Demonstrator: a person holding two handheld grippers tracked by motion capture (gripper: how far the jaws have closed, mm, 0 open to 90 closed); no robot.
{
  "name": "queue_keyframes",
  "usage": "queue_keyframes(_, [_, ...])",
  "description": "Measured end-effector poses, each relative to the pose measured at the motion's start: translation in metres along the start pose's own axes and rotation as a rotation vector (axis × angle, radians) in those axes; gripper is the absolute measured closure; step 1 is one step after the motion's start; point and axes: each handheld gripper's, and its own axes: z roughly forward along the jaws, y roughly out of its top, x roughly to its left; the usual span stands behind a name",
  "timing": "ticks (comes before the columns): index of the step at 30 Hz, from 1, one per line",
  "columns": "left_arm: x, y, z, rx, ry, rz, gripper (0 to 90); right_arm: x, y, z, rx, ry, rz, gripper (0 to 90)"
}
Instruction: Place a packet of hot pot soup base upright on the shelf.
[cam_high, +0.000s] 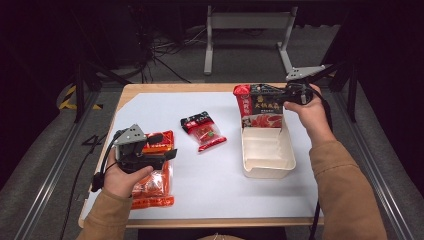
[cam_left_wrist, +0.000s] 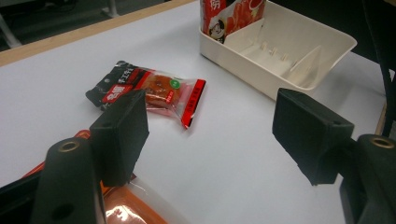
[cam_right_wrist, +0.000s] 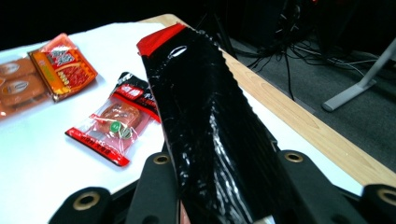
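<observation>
Right gripper (cam_high: 292, 95) clamped on the black-and-red pouch (cam_high: 261, 106) at the tray's far end; left gripper (cam_high: 150, 150) wide apart, holding nothing.

We see the pouch upright in the upper right of the high view, its lower edge inside the cream tray (cam_high: 267, 167); in the right gripper view its glossy black back (cam_right_wrist: 205, 121) rises between the jaws, which sit against it on both sides; the left gripper sits at lower left of the high view over the orange packet (cam_high: 155, 187), jaws apart with bare white sheet (cam_left_wrist: 233, 154) between them in the left gripper view; the small red snack pack (cam_high: 202, 131) lies at centre frame, well apart from both grippers and just left of the tray.
</observation>
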Motion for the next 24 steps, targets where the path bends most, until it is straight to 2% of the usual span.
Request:
queue_keyframes(6, [0.001,0.0,0.001,0.001,-0.004,-0.011,27.6,-0.001,-0.009,-0.002,-0.01,-0.017,0.024,71.7])
queue_keyframes(9, [0.002,0.0,0.002,0.001,-0.002,-0.005,27.5,-0.003,-0.014,-0.003,-0.028,-0.009,0.055,71.8])
queue_keyframes(10, [0.002,0.0,0.003,-0.001,-0.002,-0.016,27.5,-0.004,-0.017,-0.004,-0.039,-0.006,0.065,71.8])
queue_keyframes(13, [0.004,0.0,0.003,-0.002,-0.007,-0.008,27.3,-0.005,-0.025,-0.005,-0.058,-0.015,0.091,72.3])
queue_keyframes(17, [0.005,0.0,0.004,-0.008,-0.005,-0.009,26.6,-0.008,-0.034,-0.007,-0.056,-0.031,0.102,73.5])
queue_keyframes(20, [0.005,0.0,0.005,-0.01,-0.009,-0.022,26.6,-0.008,-0.041,-0.008,-0.087,-0.038,0.113,73.8])
queue_keyframes(24, [0.007,0.0,0.006,-0.015,-0.004,-0.016,26.5,-0.007,-0.043,-0.008,-0.09,-0.04,0.122,73.4])
